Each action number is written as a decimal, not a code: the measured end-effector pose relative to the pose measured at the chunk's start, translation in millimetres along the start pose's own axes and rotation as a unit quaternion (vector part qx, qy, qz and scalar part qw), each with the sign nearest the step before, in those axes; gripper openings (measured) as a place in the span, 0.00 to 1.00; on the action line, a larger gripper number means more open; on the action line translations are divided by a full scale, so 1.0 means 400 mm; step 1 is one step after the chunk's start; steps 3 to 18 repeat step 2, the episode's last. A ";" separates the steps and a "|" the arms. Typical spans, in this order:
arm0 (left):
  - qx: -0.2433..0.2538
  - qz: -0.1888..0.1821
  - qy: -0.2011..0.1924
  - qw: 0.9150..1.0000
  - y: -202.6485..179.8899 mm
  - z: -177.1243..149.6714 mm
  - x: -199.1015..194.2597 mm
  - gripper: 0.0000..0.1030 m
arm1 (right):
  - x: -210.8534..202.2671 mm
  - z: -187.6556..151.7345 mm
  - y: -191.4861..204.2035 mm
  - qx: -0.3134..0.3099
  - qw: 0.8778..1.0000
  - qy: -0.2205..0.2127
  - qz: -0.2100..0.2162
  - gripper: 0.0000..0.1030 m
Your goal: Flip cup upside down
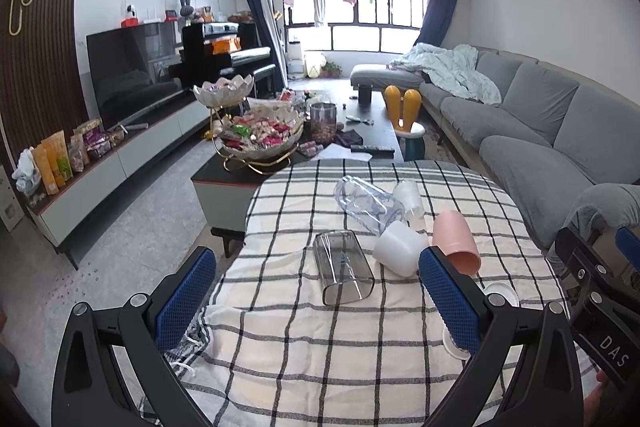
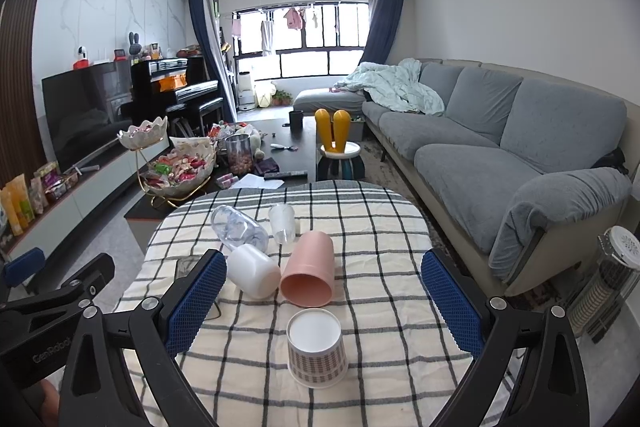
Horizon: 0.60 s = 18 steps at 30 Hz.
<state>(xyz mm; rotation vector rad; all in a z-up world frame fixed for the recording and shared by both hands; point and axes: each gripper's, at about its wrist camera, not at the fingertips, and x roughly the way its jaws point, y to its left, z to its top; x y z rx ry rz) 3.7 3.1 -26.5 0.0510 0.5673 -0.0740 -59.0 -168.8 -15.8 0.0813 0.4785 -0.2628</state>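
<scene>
Left gripper fingers spread, empty, clear grey square plastic cup lying between them, right gripper fingers spread, empty, inverted patterned paper cup standing between them on checked desk

Black tool, blue textured pads

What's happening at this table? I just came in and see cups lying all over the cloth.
A person holds a two-finger tool in each hand over the checked tablecloth. The left tool and right tool are both open and hold nothing. The paper cup already stands upside down near the right tool. The pink cup, white cup and clear square cup lie on their sides.
</scene>
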 end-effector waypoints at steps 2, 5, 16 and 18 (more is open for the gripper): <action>0.005 0.000 -0.001 1.000 -0.003 0.001 -0.001 1.00 | 0.000 0.001 0.000 0.000 1.000 0.000 0.000 0.96; 0.005 0.000 -0.001 1.000 -0.003 0.001 -0.001 1.00 | 0.000 0.001 0.000 0.000 1.000 0.000 0.000 0.96; 0.005 0.000 -0.001 1.000 -0.003 0.001 -0.001 1.00 | 0.000 0.001 0.000 0.000 1.000 0.000 0.000 0.96; 0.005 0.000 -0.001 1.000 -0.003 0.001 -0.001 1.00 | 0.000 0.001 0.000 0.000 1.000 0.000 0.000 0.96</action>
